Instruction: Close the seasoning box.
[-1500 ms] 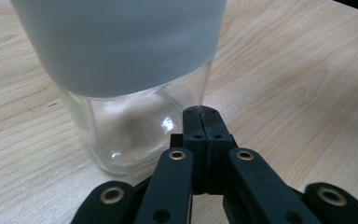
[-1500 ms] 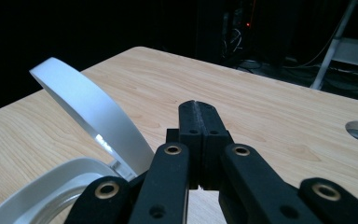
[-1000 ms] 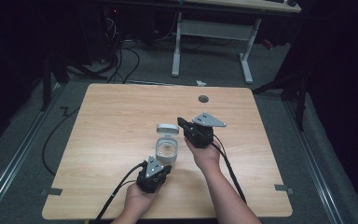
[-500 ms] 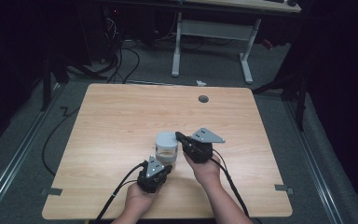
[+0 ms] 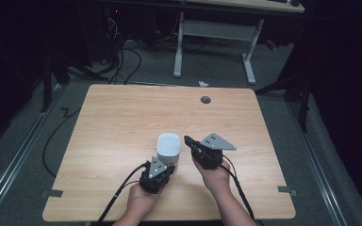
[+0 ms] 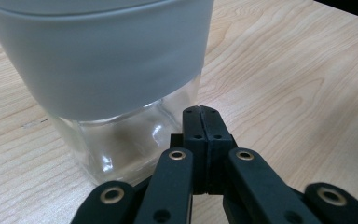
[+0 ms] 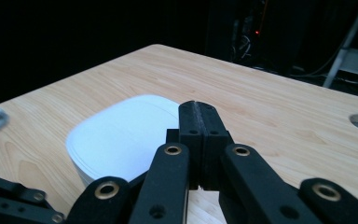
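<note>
One square clear-glass jar with a rounded white lid (image 5: 168, 146) stood on the table, just ahead of the left tool and just beside the right one; the left gripper view showed its glass base (image 6: 121, 140), and the right gripper view its lid top (image 7: 121, 135). There were two black two-jaw grippers: the left gripper (image 5: 165, 168) and the right gripper (image 5: 189, 140), each with both jaws pressed together on nothing. Two hands held them, one left hand (image 5: 141, 197) and one right hand (image 5: 215, 176). There was one light wooden table (image 5: 122, 117), with one round grommet hole (image 5: 205, 100) well beyond both tools.
</note>
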`<state>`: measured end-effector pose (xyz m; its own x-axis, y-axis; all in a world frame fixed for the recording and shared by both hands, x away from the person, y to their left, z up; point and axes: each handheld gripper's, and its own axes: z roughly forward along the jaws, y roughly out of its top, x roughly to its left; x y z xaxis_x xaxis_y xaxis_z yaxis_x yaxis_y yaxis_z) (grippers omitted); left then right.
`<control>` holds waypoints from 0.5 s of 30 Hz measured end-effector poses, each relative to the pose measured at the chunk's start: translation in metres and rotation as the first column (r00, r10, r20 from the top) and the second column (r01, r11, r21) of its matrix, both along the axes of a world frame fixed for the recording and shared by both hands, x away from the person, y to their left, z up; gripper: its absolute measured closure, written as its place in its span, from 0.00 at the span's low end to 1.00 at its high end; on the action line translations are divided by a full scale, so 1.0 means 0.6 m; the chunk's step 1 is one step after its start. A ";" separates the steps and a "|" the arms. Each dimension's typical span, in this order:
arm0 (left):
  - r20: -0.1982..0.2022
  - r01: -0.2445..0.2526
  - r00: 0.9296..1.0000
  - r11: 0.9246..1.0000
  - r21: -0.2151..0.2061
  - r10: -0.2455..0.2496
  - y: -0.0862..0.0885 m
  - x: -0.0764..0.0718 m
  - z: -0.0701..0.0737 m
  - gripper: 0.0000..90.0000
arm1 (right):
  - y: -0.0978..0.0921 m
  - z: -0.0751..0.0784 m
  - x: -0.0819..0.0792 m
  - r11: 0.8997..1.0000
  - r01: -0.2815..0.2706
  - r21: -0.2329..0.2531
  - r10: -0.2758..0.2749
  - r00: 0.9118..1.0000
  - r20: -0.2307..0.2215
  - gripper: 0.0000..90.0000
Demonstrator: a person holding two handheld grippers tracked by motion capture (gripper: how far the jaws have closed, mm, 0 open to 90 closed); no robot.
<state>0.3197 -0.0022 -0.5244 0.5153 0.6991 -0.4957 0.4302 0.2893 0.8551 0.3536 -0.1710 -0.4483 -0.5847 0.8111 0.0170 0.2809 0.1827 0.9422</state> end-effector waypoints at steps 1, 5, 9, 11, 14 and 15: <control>-0.005 0.015 1.000 1.000 0.000 -0.015 0.009 -0.008 0.003 1.00 | -0.012 -0.006 -0.002 1.000 0.015 -0.005 -0.015 1.000 -0.012 1.00; -0.001 0.032 0.999 0.999 0.019 -0.032 0.034 -0.019 0.005 0.94 | -0.050 -0.023 -0.010 0.998 0.063 -0.025 -0.064 0.997 -0.034 1.00; 0.008 0.005 1.000 0.998 0.057 -0.005 0.086 -0.018 0.003 0.84 | -0.102 -0.041 -0.018 0.990 0.135 -0.029 -0.137 0.989 -0.065 0.95; 0.022 -0.061 0.998 0.995 0.080 0.059 0.129 -0.006 0.000 0.77 | -0.132 -0.053 -0.025 0.983 0.178 -0.041 -0.181 0.980 -0.082 0.90; 0.026 -0.113 0.994 0.987 0.112 0.111 0.161 0.006 -0.003 0.66 | -0.155 -0.063 -0.031 0.976 0.214 -0.048 -0.218 0.971 -0.098 0.82; 0.031 -0.153 0.988 0.979 0.131 0.150 0.182 0.013 -0.005 0.66 | -0.168 -0.068 -0.035 0.971 0.233 -0.057 -0.238 0.966 -0.101 0.79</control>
